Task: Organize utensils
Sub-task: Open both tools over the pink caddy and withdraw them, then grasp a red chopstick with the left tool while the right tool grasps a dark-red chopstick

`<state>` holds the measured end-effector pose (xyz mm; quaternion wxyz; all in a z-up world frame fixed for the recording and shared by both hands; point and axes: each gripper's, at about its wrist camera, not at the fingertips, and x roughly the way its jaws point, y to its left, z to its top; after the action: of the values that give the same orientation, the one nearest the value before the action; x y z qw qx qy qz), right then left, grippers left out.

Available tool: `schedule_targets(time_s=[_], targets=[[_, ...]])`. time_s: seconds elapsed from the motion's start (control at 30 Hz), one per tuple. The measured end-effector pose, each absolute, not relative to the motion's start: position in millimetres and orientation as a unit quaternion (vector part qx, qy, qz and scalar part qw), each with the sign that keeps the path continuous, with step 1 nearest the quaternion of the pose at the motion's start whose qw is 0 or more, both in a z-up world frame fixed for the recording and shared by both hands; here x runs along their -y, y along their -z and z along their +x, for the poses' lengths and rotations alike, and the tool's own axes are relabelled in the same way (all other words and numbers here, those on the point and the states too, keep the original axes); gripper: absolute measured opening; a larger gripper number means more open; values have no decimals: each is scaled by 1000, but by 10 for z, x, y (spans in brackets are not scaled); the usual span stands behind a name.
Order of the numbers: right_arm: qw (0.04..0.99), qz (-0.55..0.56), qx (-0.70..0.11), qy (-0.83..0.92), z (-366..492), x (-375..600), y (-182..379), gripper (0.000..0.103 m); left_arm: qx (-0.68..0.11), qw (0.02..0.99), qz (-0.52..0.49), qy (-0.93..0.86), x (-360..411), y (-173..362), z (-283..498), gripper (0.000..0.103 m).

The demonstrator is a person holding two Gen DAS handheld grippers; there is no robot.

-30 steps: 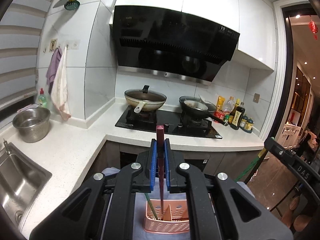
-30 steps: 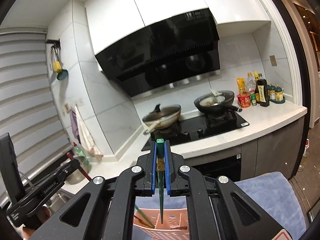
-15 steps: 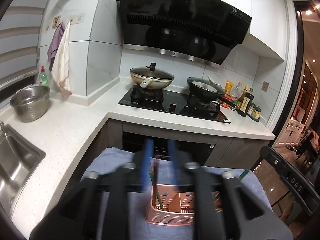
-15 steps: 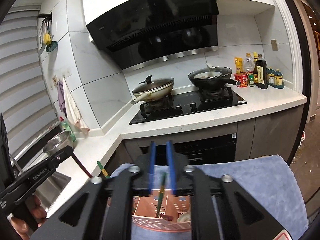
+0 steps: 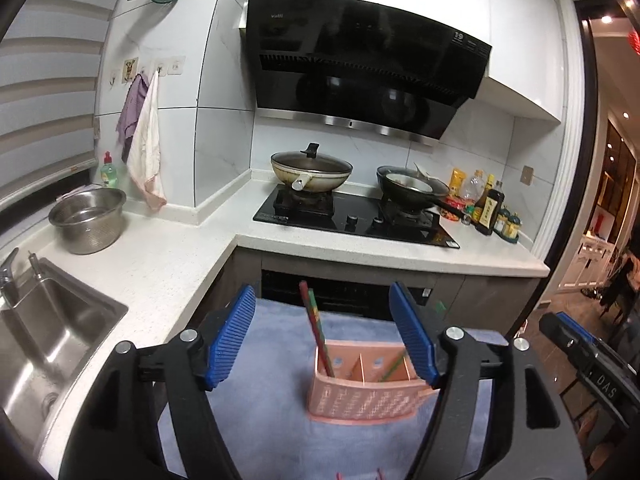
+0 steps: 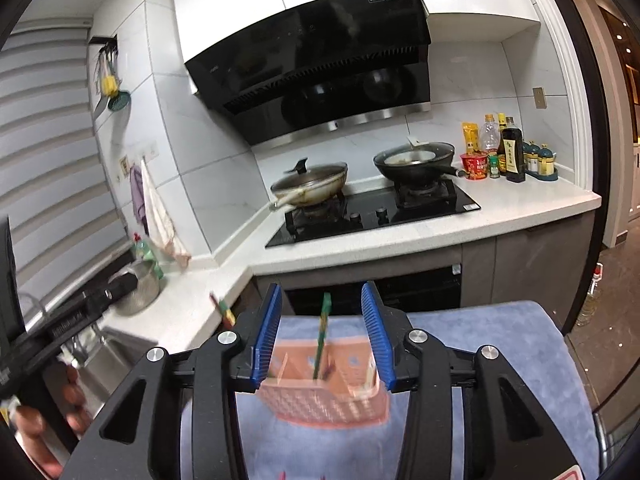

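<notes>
Release step: both grippers' jaws have just been opening. The left gripper [image 5: 322, 340] stands wide, the right gripper [image 6: 322, 336] narrower, neither gripping. The dark red chopstick [image 5: 316, 332] and green chopstick [image 6: 321, 340] stand inside the pink perforated plastic caddy [image 5: 360, 400]. Next, I judge, both withdraw clear of the caddy.

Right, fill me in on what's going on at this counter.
A person is sorting chopsticks into a pink utensil basket that sits on a blue towel, with handheld tongs in each hand. The left tongs have just been opening and the red chopstick now stands free in the basket's left compartment. The right tongs have just been opening too, and the green chopstick stands in the basket between the jaws, untouched. Both tongs are open, with nothing held.
</notes>
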<state>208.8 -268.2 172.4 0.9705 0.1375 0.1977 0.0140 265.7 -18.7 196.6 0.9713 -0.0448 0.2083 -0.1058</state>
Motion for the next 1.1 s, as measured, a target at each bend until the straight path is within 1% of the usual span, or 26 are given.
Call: schedule_targets(time_s=[0.13, 0.27, 0.37, 0.5, 0.73, 0.93, 1.1], targets=[[966, 123, -226, -18, 1734, 2621, -1537, 41, -225, 969, -29, 95, 126, -1810, 2338, 66], [958, 106, -267, -13, 1294, 2530, -1210, 41, -255, 961, -35, 99, 31, -1540, 2037, 68], [949, 102, -299, -13, 1029, 2466, -949, 41, -285, 953, -37, 102, -26, -1276, 1792, 68], [930, 86, -356, -5, 622, 2325, -466, 41, -318, 942, -28, 105, -57, -910, 1477, 68], [910, 83, -404, 29, 110, 2222, 127, 41, -386, 917, -10, 104, -68, -224, 1044, 69], [903, 73, -424, 24, -68, 2072, 387, 41, -433, 895, -4, 111, -14, 184, 768, 69], [900, 76, -430, 18, -56, 2023, 441, 41, -451, 885, 0, 117, 43, 357, 660, 69]])
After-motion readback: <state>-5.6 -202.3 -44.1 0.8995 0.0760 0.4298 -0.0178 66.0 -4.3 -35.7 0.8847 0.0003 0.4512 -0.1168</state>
